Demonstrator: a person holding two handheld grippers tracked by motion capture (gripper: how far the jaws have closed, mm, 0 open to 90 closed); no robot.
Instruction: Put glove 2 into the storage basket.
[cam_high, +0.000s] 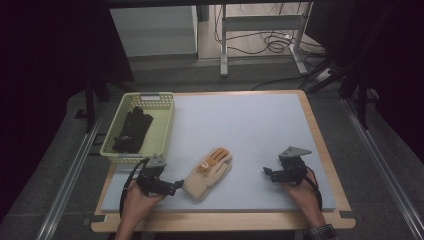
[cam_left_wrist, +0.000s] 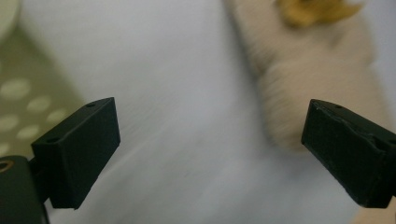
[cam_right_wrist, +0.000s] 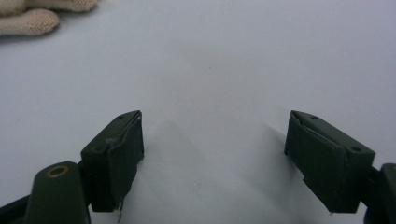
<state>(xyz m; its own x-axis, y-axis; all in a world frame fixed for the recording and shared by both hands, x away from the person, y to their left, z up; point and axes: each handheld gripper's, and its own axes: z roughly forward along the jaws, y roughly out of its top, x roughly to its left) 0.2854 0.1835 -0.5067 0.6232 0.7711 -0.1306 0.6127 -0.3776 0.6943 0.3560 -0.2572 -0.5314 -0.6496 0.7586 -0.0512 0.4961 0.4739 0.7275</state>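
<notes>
The left gripper was seen with jaws spread wide and nothing between them; the beige glove lay on the grey mat just ahead of its right finger. The right gripper was likewise wide open and empty, well apart from the glove.

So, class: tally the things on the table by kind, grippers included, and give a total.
Gloves: 2, a beige glove and a black glove
Baskets: 1, the basket
Grippers: 2, the left gripper and the right gripper
Total: 5
</notes>
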